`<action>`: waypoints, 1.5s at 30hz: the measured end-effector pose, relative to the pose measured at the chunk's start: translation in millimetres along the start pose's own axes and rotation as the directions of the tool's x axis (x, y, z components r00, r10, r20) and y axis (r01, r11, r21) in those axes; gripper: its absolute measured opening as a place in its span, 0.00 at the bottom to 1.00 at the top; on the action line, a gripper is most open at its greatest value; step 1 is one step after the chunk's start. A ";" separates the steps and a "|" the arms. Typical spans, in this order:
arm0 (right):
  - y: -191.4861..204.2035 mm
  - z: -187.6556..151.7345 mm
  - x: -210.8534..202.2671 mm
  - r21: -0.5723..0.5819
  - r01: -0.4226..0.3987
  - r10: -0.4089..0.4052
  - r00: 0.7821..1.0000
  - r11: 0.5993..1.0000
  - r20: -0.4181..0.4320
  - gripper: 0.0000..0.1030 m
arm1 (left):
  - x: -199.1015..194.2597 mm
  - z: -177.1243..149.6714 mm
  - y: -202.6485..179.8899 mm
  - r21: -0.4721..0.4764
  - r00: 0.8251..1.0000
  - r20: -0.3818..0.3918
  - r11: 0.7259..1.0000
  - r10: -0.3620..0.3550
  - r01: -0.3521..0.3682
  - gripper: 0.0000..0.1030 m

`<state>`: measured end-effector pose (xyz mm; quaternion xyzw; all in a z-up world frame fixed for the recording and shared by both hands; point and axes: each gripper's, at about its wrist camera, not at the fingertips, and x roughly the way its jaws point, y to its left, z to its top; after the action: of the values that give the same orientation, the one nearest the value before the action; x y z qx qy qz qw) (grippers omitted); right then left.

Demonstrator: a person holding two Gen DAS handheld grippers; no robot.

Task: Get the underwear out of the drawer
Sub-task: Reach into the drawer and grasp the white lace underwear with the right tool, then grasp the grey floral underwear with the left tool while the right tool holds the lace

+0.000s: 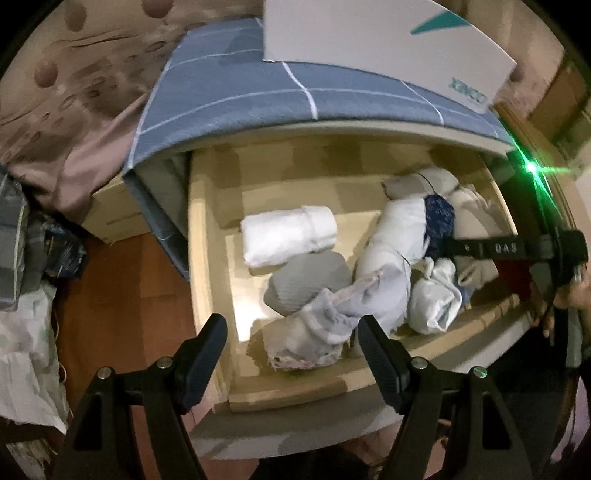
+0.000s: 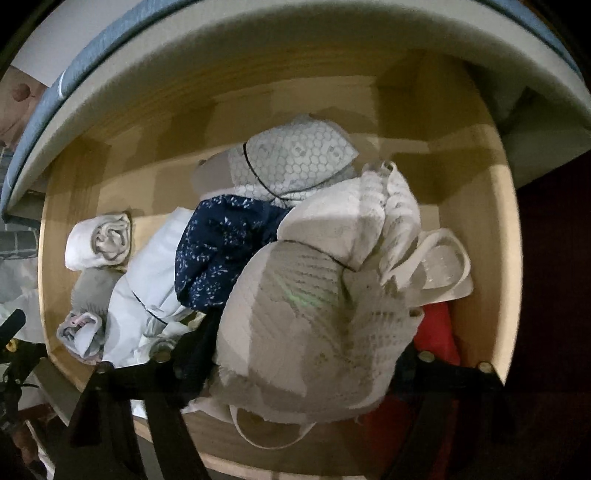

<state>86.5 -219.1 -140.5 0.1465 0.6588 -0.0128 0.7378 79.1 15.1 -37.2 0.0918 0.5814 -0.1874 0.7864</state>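
Left wrist view. A pale wooden drawer (image 1: 207, 258) stands pulled out under a top draped in blue checked cloth (image 1: 236, 92); a white box (image 1: 369, 33) sits on that cloth. To the left lies red-brown floor (image 1: 122, 302), with pinkish bedding (image 1: 74, 92) beyond it. The underwear lies inside the drawer: a white roll (image 1: 290, 234), a grey roll (image 1: 308, 282) touching its near side, a pale blue bundle (image 1: 325, 332) at the front, and a heap of white, grey and navy pieces at the right. The left gripper (image 1: 291, 350) hangs over the drawer's front left, jaws wide apart with nothing clamped; the pale blue bundle shows between them, below. The right gripper (image 1: 491, 247) reaches in from the right edge over the heap. The drawer floor left of the white roll is bare.

Right wrist view. The drawer (image 2: 484, 221) fills the frame, its back under the overhanging top. A cream knit piece (image 2: 317, 314) bulks between the right gripper's (image 2: 306, 369) fingers (image 2: 192, 354); whether the pads press on it cannot be told, the right one being hidden by cloth. A navy speckled piece (image 2: 221, 251) lies just left of it, a honeycomb-print piece (image 2: 295, 155) behind, something red (image 2: 436, 328) at the right. The white roll (image 2: 99, 240) sits well apart at the left. Bare drawer floor shows along the back and right wall.
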 end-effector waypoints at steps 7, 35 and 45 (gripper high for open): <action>-0.1 -10.3 -9.0 -0.009 0.006 -0.005 0.998 1.000 0.063 0.55 | 12.4 -6.1 -13.9 0.091 0.999 -0.038 0.996 0.005 -0.001 0.73; -15.6 -36.7 -43.5 -0.056 -0.065 0.071 0.992 0.996 0.106 0.53 | 88.1 20.9 -10.3 0.022 0.957 -0.286 0.999 -0.041 0.049 0.70; -16.7 -37.6 -42.7 -0.054 -0.067 0.072 0.992 0.996 0.101 0.53 | 85.7 20.5 3.0 -0.061 0.954 -0.284 0.995 -0.096 0.081 0.24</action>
<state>40.9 -233.7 -105.5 0.1497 0.6147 0.0223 0.7741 120.1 -5.7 -112.4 0.0726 0.6972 -0.1929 0.6866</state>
